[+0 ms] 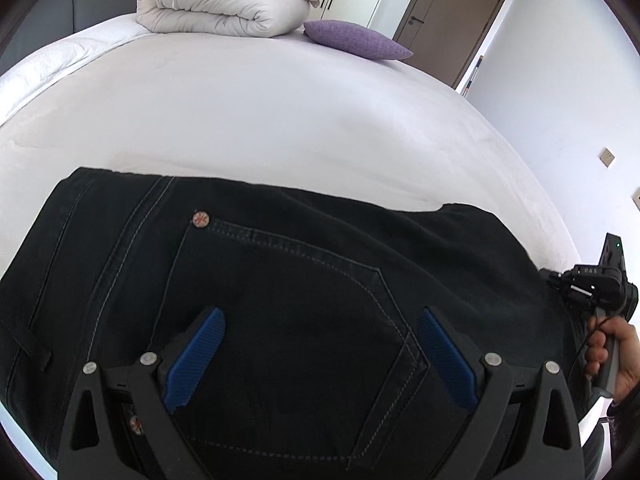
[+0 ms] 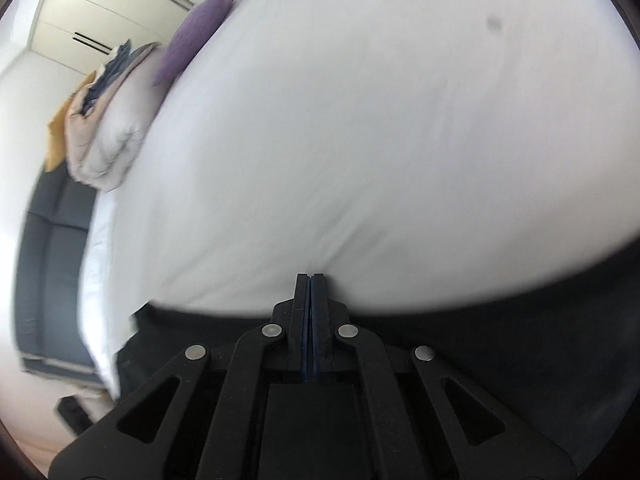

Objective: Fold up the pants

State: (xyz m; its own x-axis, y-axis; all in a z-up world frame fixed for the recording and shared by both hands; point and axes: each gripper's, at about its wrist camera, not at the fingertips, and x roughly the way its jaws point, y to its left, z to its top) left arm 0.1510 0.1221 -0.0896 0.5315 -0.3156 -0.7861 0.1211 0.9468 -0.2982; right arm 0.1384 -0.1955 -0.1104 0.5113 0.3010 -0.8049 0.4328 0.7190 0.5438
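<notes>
Black jeans (image 1: 280, 280) lie folded on the white bed (image 1: 260, 120), back pocket and a copper rivet facing up. My left gripper (image 1: 320, 320) is open just above the pocket, blue pads wide apart and empty. The right gripper's body (image 1: 596, 284) shows at the pants' right edge, held by a hand. In the blurred right wrist view my right gripper (image 2: 311, 278) is shut, pads pressed together with nothing seen between them, over the edge of the black pants (image 2: 500, 332) and the white bed (image 2: 380, 120).
A folded beige duvet (image 1: 224, 4) and a purple pillow (image 1: 356, 40) lie at the far end of the bed. A brown door (image 1: 452, 20) and white wall stand to the right. A dark sofa (image 2: 52, 272) is beside the bed.
</notes>
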